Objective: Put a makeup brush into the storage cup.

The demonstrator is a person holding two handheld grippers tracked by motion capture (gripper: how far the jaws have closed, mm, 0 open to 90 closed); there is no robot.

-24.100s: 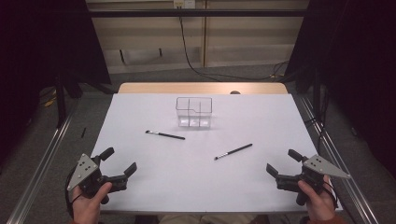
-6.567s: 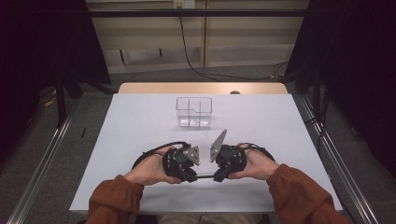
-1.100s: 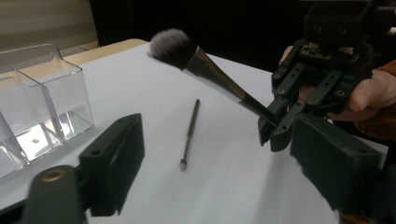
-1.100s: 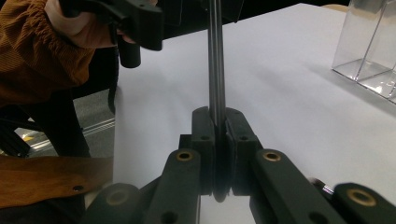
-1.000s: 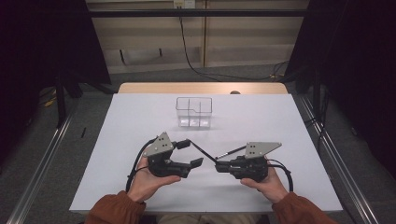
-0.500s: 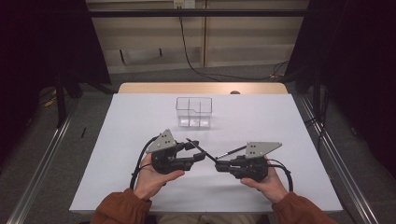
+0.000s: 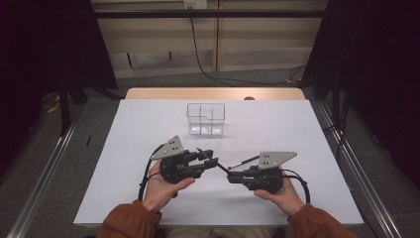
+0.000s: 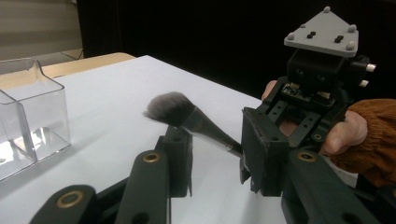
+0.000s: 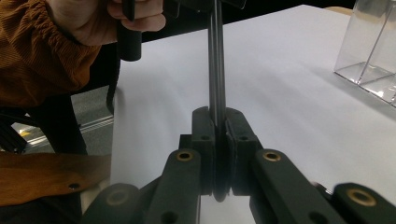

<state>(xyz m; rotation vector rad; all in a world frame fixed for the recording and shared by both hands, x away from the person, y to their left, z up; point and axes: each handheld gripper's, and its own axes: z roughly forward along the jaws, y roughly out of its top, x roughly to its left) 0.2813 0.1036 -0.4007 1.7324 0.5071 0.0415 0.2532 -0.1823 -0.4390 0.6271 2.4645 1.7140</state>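
Observation:
A thin black makeup brush (image 7: 223, 167) hangs above the white table between my two grippers. My right gripper (image 7: 232, 177) is shut on its handle (image 9: 215, 60), which rises straight out of the pressed jaws (image 9: 218, 126). Its grey bristle head (image 8: 170, 106) sticks out past my left gripper (image 7: 212, 159). The left jaws (image 8: 217, 140) have just been closing, with the brush's neck slanting through the gap between them. The neck lies against one jaw, and a gap still shows on the other side. A second black brush (image 7: 243, 161) lies on the table beside the right gripper.
A clear, divided plastic box (image 7: 205, 119) stands beyond the grippers at the table's middle back, also near the left gripper (image 8: 32, 112). The white sheet (image 7: 297, 129) covers the table, whose side edges (image 7: 346, 188) drop to the floor. Cables trail from both grippers.
The left gripper's jaws have narrowed around the brush's neck and it has edged toward the right gripper. The right gripper holds still with the brush.

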